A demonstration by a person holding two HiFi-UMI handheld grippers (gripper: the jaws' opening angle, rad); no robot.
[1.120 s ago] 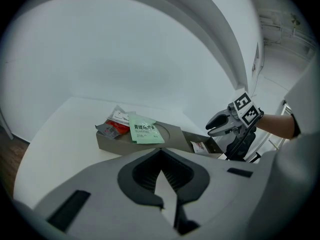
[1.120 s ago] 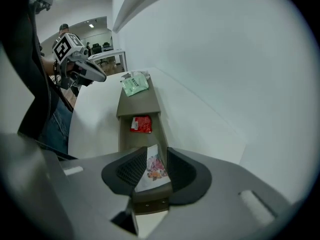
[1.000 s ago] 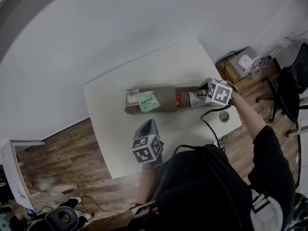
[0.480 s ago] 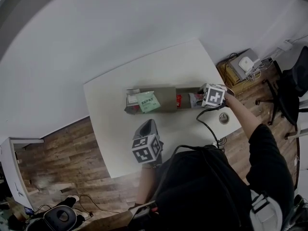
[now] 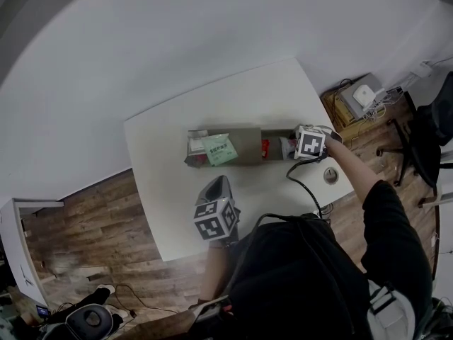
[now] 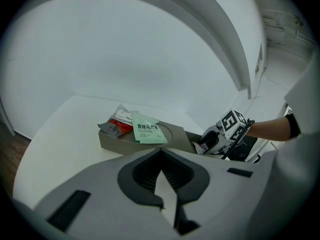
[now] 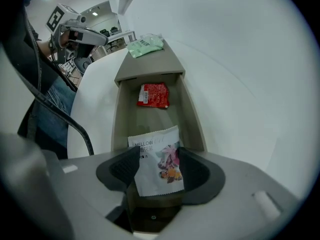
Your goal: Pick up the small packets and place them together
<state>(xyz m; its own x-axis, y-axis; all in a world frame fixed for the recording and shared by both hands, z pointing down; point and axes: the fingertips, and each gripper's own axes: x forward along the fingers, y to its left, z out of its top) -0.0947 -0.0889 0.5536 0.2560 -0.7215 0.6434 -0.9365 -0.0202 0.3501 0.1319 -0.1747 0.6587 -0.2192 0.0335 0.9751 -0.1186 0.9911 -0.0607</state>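
Since the earlier frames, the right gripper (image 7: 156, 166) had come down over the right end of the tray (image 5: 244, 142), and its jaws had just been opening. The left gripper (image 5: 216, 184) had not shifted.

Count: two grippers, one tray and one table (image 5: 177, 190). We made out five packets.
- One green packet (image 5: 217, 149) lay on the tray's raised flat top, toward its left end.
- Two more were tucked partly under it, a white-and-red packet (image 6: 121, 118) and a grey packet (image 6: 109, 129). The heap was small in view, so we would not swear to the number.
- One red packet (image 7: 153, 95) lay in the open trough, about midway along it.
- One white flower-printed packet (image 7: 157, 164) lay at the trough's right end.

Right gripper: its fingers were spread wide and pointed steeply down into the trough. The white flower-printed packet lay flat between them, its edges close to the pads. We saw no pinch on it.

Left gripper: it hung over the table's near side, well apart from the tray. Its fingers were pressed together at the tips with nothing between them.
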